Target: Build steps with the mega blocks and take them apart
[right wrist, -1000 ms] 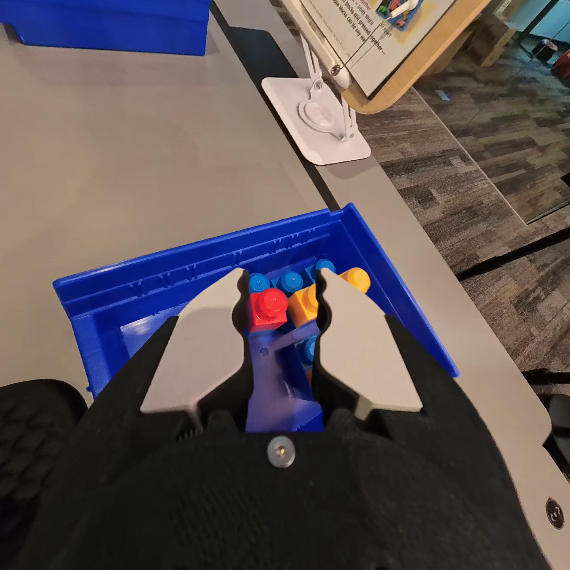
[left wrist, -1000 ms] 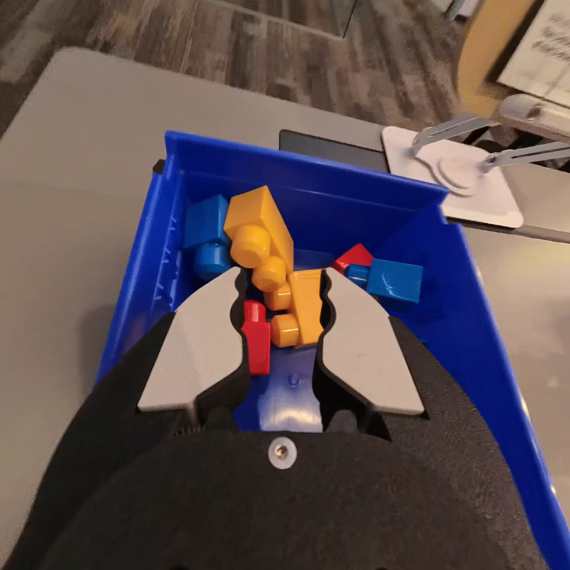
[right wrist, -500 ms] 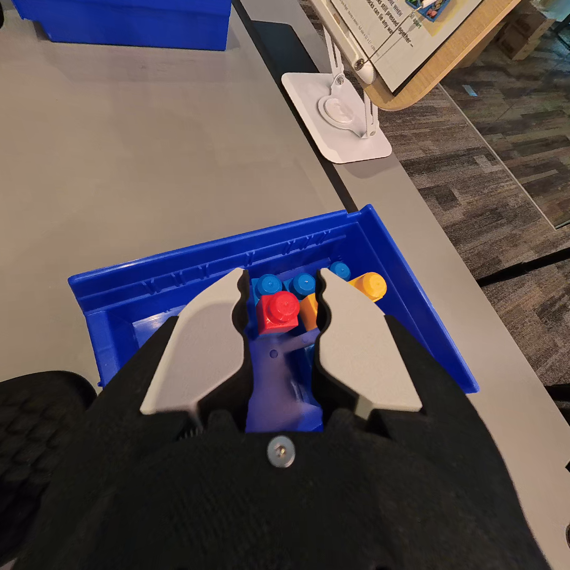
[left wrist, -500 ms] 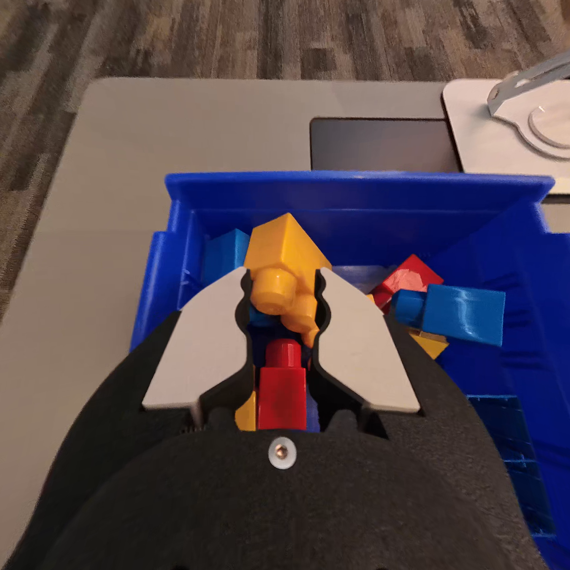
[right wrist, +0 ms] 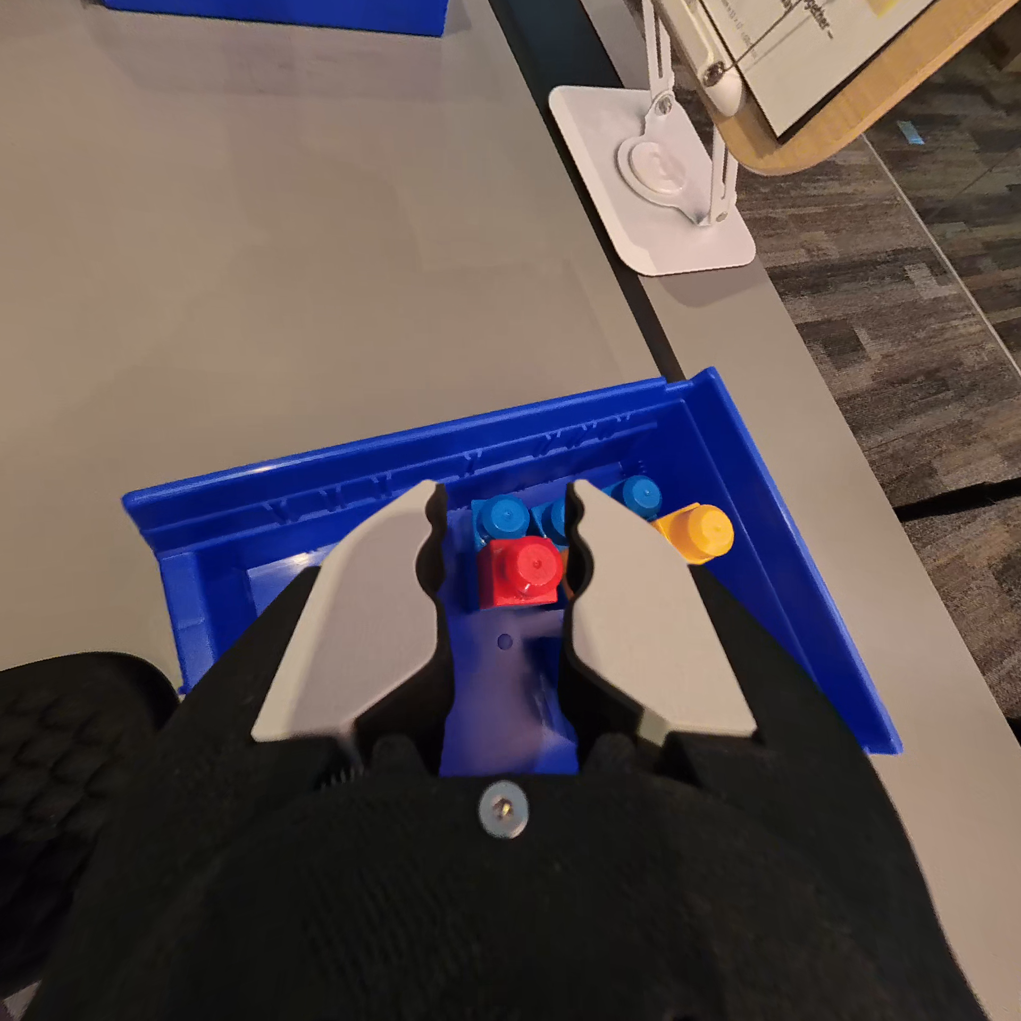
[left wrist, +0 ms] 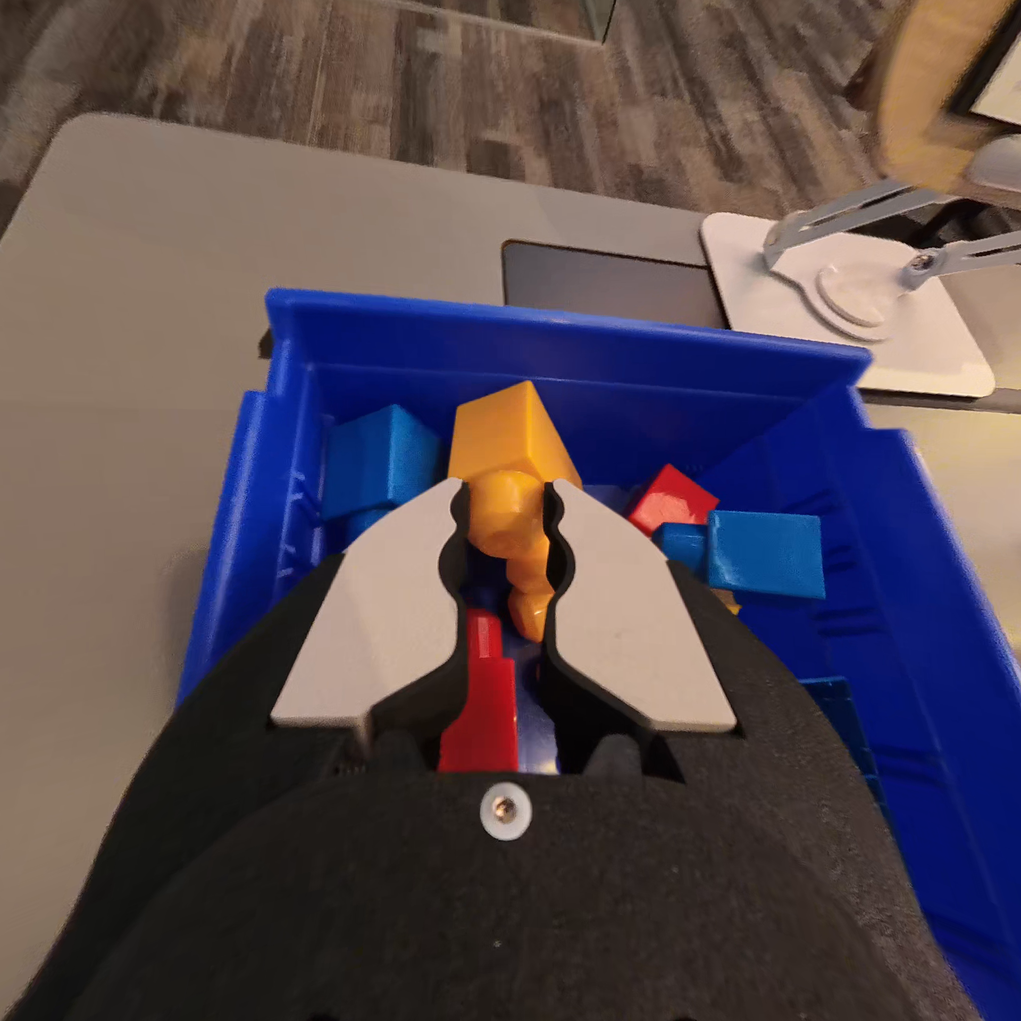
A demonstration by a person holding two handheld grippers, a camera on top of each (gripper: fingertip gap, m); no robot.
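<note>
In the left wrist view a blue bin (left wrist: 552, 326) holds loose blocks: a yellow block (left wrist: 508, 436), two blue blocks (left wrist: 381, 458) (left wrist: 765, 552) and two red blocks (left wrist: 671, 497) (left wrist: 486, 701). My left gripper (left wrist: 504, 486) is inside the bin, its jaws pinched on the yellow block's stud. In the right wrist view a second blue bin (right wrist: 387, 447) holds a red block (right wrist: 519, 572), blue blocks (right wrist: 503, 516) behind it and a yellow block (right wrist: 696, 533) at the right. My right gripper (right wrist: 503, 489) is open, with the red block between its fingers and not touched by them.
A white stand base (right wrist: 657, 177) holds a wooden board (right wrist: 829, 83) beyond the right bin; it also shows in the left wrist view (left wrist: 845, 315). A dark panel (left wrist: 608, 276) lies behind the left bin. Another blue bin (right wrist: 276, 14) stands far off. The table edge (right wrist: 829, 442) runs along the right. Across from one pair of fingers to the other is roughly 60 cm.
My left gripper's jaws have narrowed onto the yellow block's stud. My right gripper has moved in closer over the red block and stays open.
</note>
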